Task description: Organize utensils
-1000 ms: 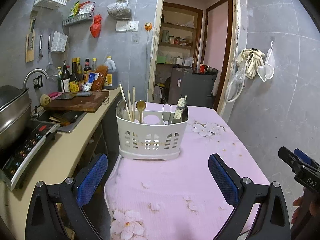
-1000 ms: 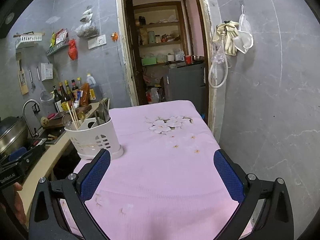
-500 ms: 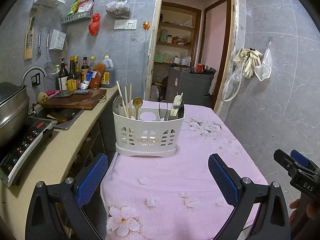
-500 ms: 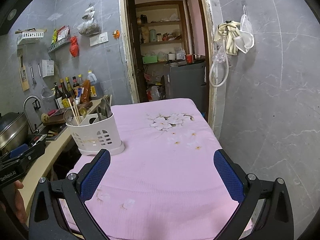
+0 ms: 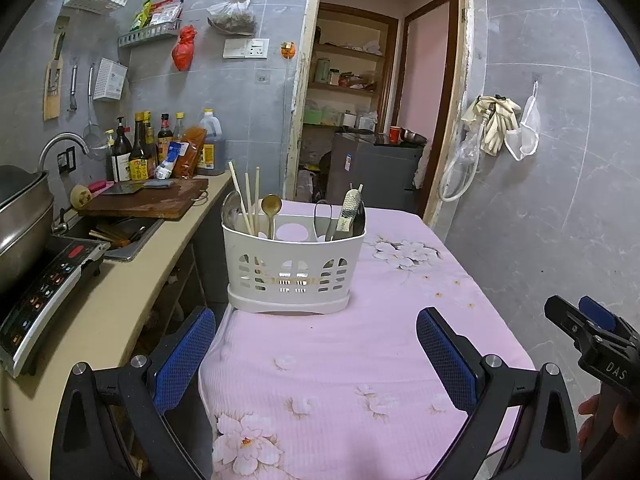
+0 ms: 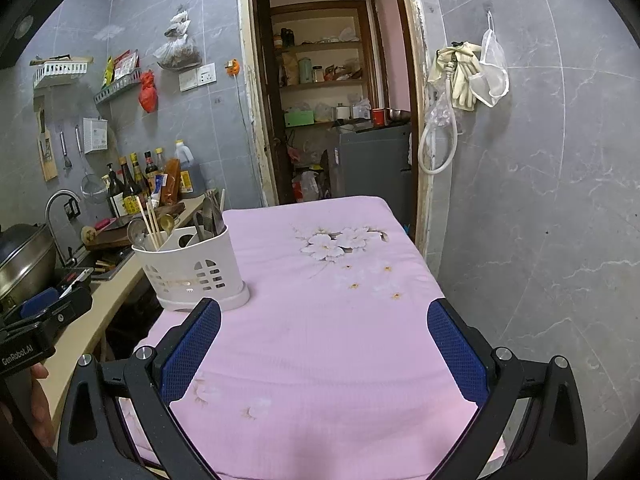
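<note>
1. Moved closer since the earlier frames: utensil caddy (image 5: 294, 268) larger in the left wrist view, both grippers advanced along the table (image 5: 400, 340) toward it.
2. Left gripper (image 5: 316, 356): fingers spread wide, nothing between the pads (image 5: 184, 352). Aimed straight at the caddy, short of contact.
3. Right gripper (image 6: 324, 344): fingers likewise spread wide and empty, over bare pink cloth, caddy off to its left side.
4. Location of task items: caddy upright near the table's left edge, beside the counter (image 5: 120, 280); all visible utensils already standing inside it.
5. Count, left compartment: three chopsticks (image 5: 246, 204), one brass spoon (image 5: 271, 206), one steel spoon (image 5: 231, 210). Middle compartment: apparently empty.
6. Count, right compartment: one patterned-handle tool (image 5: 349, 210), one wire-loop utensil (image 5: 322, 216), further dark pieces behind; exact number not determinable.
7. Probable step in hand: approach for picking or re-sorting a utensil.
8. Recommended: close in from above, centre the pads on a single handle, grip high on the shaft.
9. Recommended: lift vertically to avoid tipping the light caddy; brace the base with the other gripper if needed.
</note>
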The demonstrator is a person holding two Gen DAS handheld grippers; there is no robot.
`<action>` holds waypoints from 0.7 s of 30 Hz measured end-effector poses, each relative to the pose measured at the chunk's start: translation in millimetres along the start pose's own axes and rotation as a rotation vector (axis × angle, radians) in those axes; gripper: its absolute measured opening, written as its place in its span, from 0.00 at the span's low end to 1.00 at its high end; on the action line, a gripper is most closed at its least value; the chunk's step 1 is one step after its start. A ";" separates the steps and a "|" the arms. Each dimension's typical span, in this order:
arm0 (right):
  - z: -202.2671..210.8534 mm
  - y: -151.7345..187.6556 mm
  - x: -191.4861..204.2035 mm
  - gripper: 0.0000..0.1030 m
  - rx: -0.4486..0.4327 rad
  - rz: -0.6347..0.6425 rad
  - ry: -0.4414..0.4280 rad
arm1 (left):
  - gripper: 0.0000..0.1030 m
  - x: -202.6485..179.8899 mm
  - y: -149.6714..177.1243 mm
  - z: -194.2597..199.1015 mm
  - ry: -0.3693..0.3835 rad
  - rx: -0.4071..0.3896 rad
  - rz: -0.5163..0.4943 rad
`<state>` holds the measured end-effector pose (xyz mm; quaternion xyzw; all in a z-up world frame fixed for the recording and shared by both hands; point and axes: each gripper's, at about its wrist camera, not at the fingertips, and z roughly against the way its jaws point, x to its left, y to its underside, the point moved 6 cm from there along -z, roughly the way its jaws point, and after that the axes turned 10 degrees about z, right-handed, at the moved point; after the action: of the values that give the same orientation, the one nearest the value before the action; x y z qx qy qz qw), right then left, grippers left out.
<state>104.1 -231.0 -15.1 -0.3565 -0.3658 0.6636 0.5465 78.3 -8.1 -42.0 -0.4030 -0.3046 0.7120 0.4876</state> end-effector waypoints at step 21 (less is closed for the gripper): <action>-0.2 -1.2 -0.5 0.99 0.001 0.002 -0.002 | 0.98 -1.0 0.3 -0.5 0.000 -0.001 0.001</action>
<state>104.9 -231.3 -14.2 -0.3562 -0.3657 0.6647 0.5455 78.8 -9.1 -42.2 -0.4032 -0.3047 0.7123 0.4871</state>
